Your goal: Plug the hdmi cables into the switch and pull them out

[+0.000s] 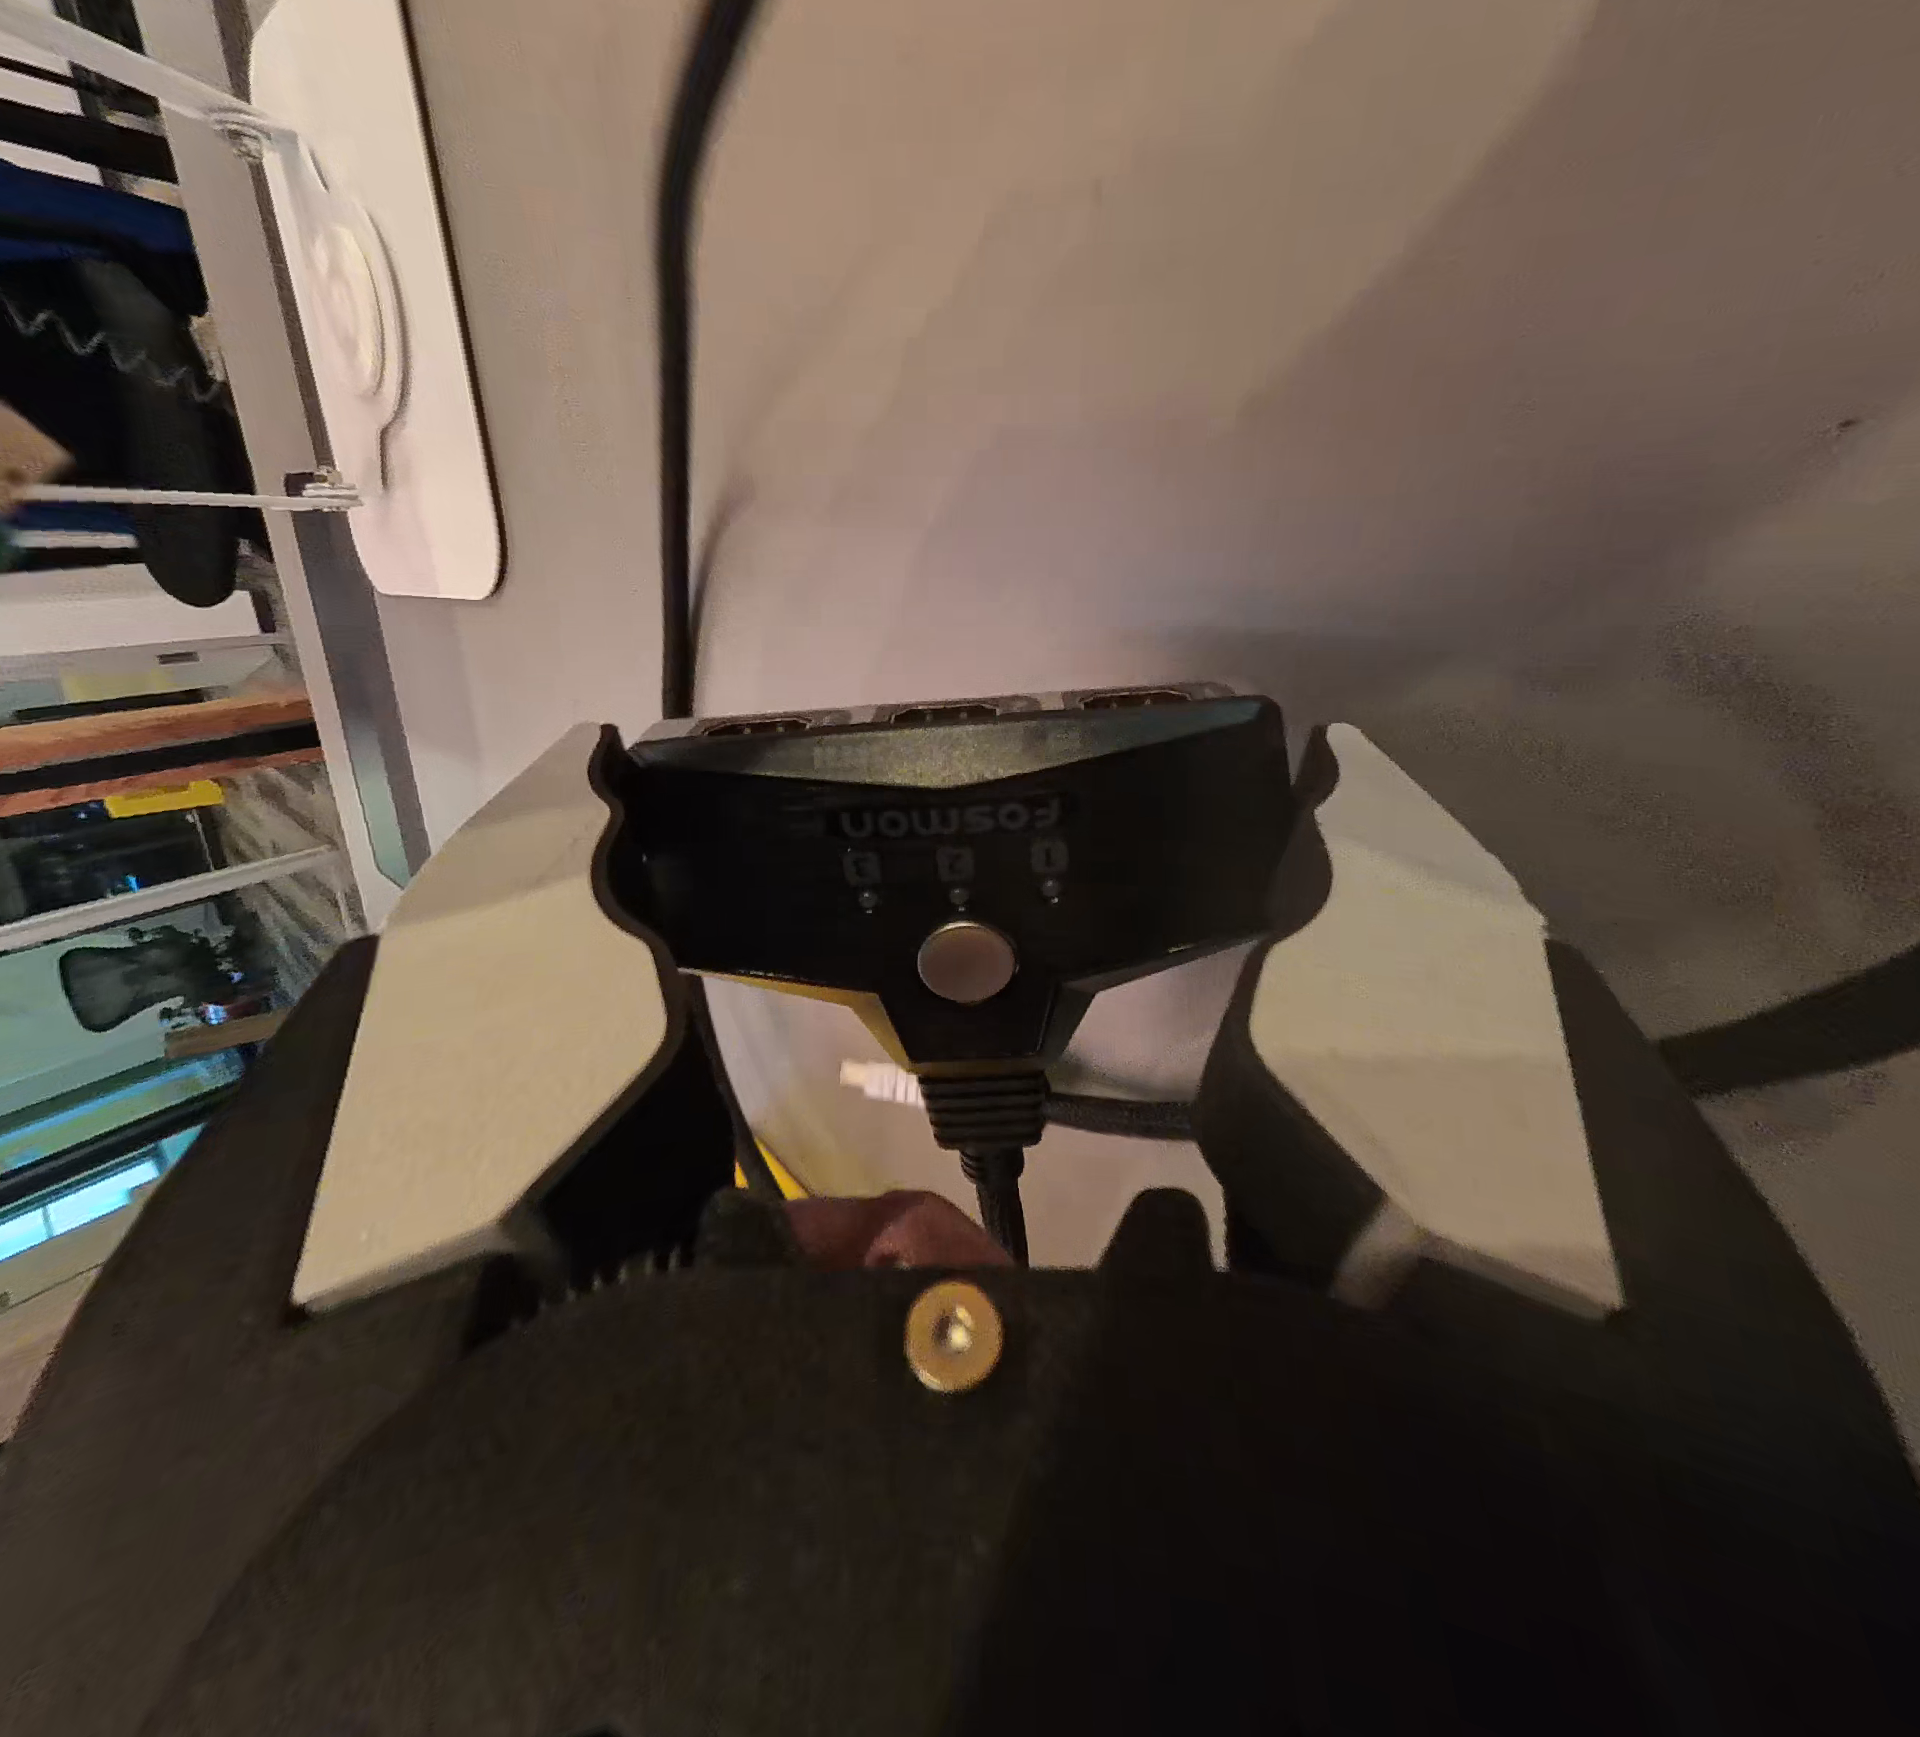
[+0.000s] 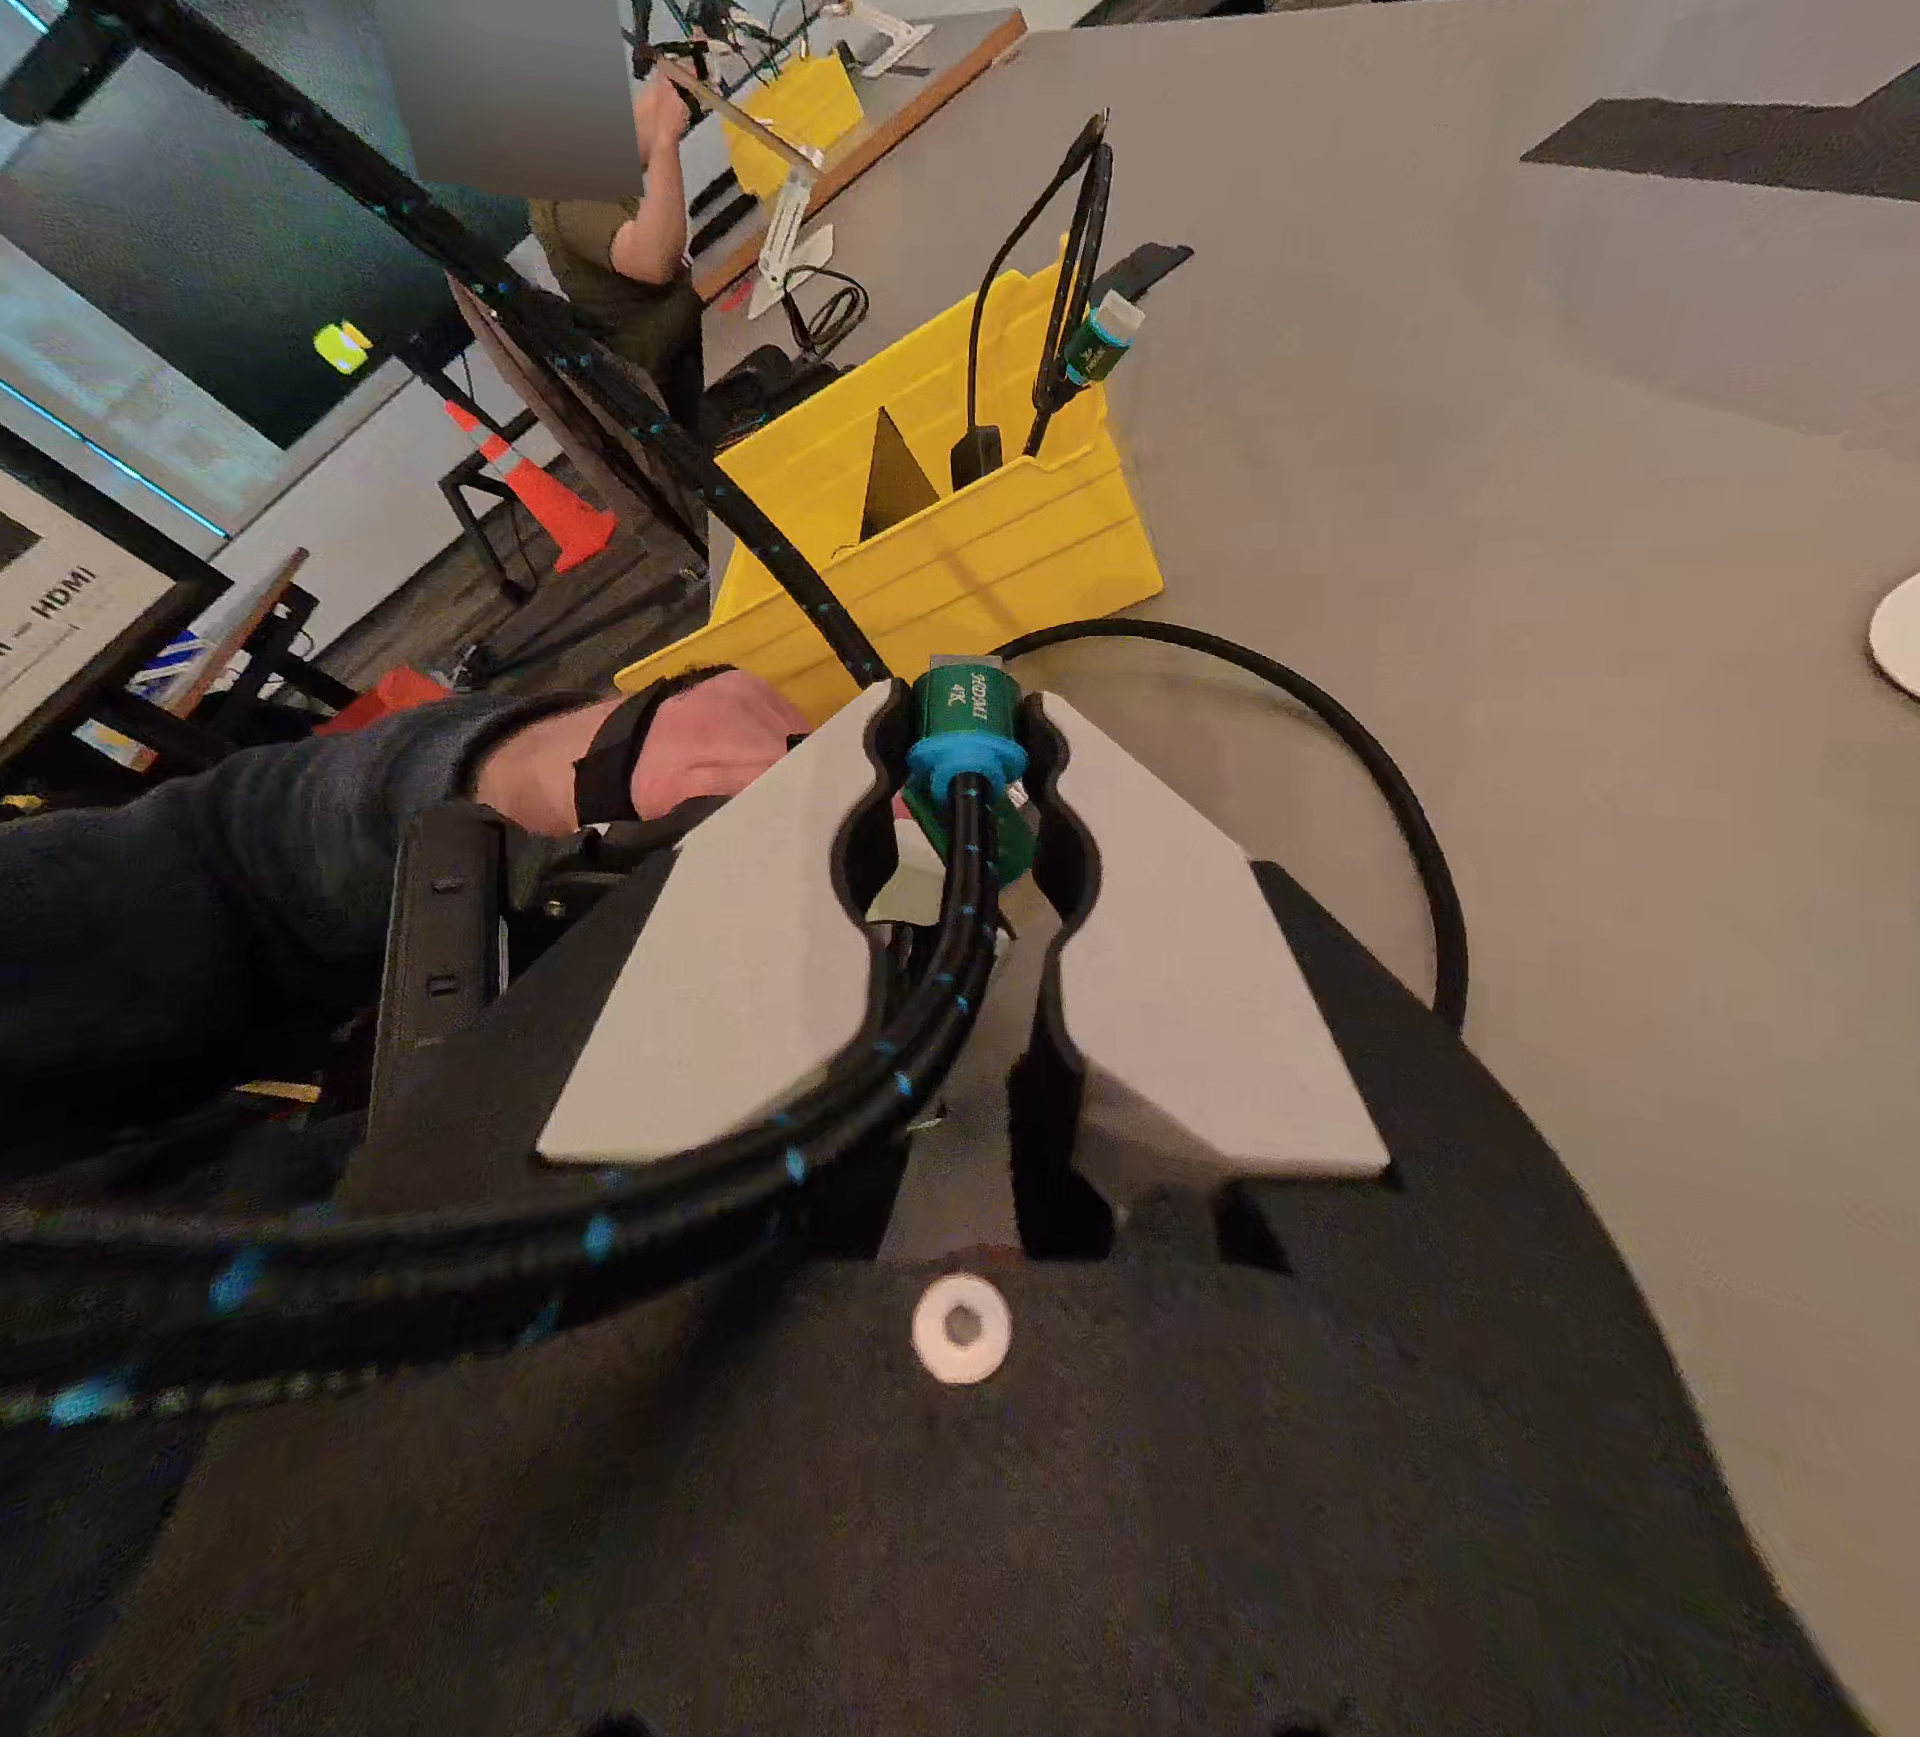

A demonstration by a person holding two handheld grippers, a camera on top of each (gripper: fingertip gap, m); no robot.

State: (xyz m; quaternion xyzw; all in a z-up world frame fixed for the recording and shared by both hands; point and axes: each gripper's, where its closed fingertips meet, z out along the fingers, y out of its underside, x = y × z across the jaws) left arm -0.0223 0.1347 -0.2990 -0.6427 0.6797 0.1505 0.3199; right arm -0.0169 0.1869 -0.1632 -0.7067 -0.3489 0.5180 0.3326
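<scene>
In the left wrist view my left gripper (image 1: 961, 773) is shut on the black HDMI switch (image 1: 961, 840), holding it by its two sides above the grey table (image 1: 1351, 337). The switch's three ports (image 1: 956, 713) face away and are empty. Its own black cable (image 1: 997, 1199) runs back toward me. In the right wrist view my right gripper (image 2: 961, 711) is shut on a green HDMI plug (image 2: 966, 711) with a blue collar; its metal tip points forward. Its black braided cable (image 2: 727, 1178) with blue flecks loops back to the left.
A yellow bin (image 2: 935, 544) on the table holds more cables and another green plug (image 2: 1101, 342). A black cable (image 2: 1392, 804) curves on the table. A white pad (image 1: 374, 253) lies at the table's left edge. A person's hand (image 2: 686, 752) is close on the left.
</scene>
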